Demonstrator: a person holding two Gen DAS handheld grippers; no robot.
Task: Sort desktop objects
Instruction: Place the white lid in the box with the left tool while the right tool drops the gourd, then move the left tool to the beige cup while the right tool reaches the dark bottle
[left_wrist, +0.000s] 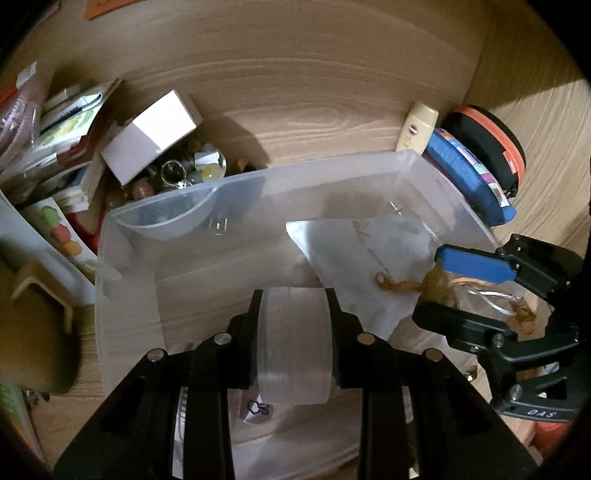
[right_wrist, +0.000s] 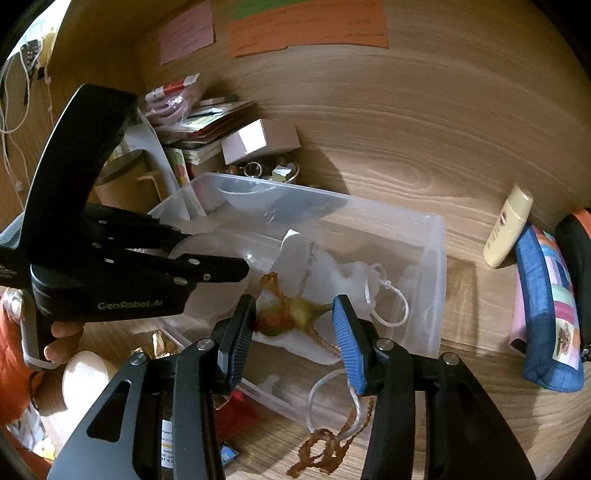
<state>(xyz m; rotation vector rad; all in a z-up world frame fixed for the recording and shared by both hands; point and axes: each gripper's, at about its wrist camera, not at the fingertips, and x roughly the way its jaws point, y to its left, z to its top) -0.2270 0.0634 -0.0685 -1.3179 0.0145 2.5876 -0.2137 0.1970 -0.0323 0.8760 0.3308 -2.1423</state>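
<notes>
Tabletop (right_wrist: 424, 155): wood-grain, cluttered at the back left with papers and a small white box (left_wrist: 151, 136); a cream bottle (right_wrist: 508, 227), a blue pouch (right_wrist: 546, 314) and a black-and-orange case (left_wrist: 491, 144) sit to the right.
Bin (left_wrist: 258, 192): clear plastic, open-topped, in the middle; both claws work over it. A white cloth bag (left_wrist: 369, 258) already lies inside.
Left claw (left_wrist: 295, 347): closed on a roll of clear tape (left_wrist: 295, 347), gripping its flat sides, held above the near end of the bin.
Right claw (right_wrist: 293, 317): jaws wide apart over the near rim; a yellowish charm (right_wrist: 291, 314) with brown cord (right_wrist: 321, 454) and a white loop lies between them, seemingly resting on the bag, cord trailing outside the bin. Whether a pad touches it I cannot tell.
Step in hand: probably dropping both items into the bin.
Doing it well: lower the tape clear of the bag before opening; tuck the loose cord inside so it doesn't snag the rim.
Pose: both claws point forward and down, left beside right, close but apart.
</notes>
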